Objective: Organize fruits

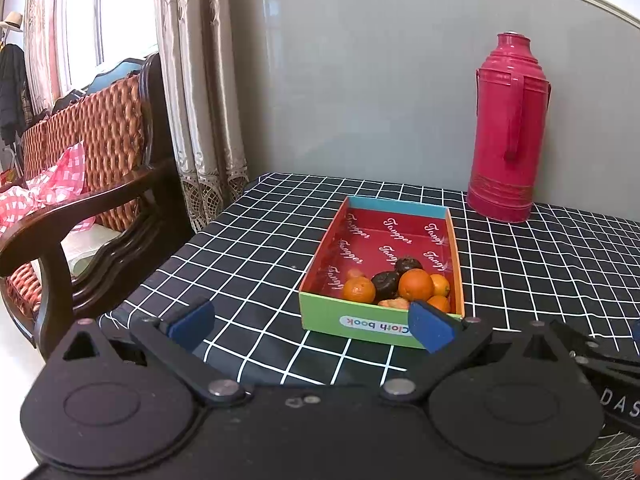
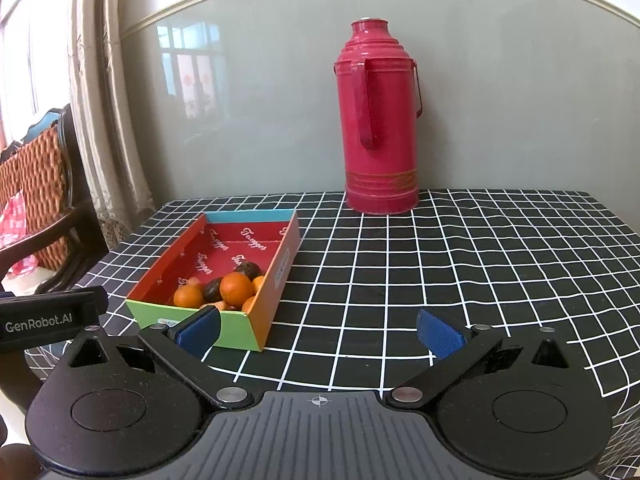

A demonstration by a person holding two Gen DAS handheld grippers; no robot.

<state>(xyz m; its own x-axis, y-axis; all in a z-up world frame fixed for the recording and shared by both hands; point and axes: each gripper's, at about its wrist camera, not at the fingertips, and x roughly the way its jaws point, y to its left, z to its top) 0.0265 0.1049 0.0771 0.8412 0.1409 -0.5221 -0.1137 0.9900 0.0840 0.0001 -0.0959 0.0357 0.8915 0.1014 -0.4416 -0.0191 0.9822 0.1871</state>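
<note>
A shallow cardboard box on the checked tabletop holds oranges and dark fruits crowded at its near end. Both the left gripper and right gripper hover wide open, empty — best lowered squarely over one fruit.

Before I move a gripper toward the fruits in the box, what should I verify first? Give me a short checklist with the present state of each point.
1. Left gripper open and holding nothing: ok.
2. Right gripper open and holding nothing: ok.
3. Fruits reachable from above: ok; the oranges and dark fruits lie in the near end of the open box, no lid.
4. Box flat on the table: ok.
5. Thermos out of the way: ok; it stands upright behind the box, apart from it.
6. A place to put the sorted fruits: cannot tell; no second container shows.
</note>
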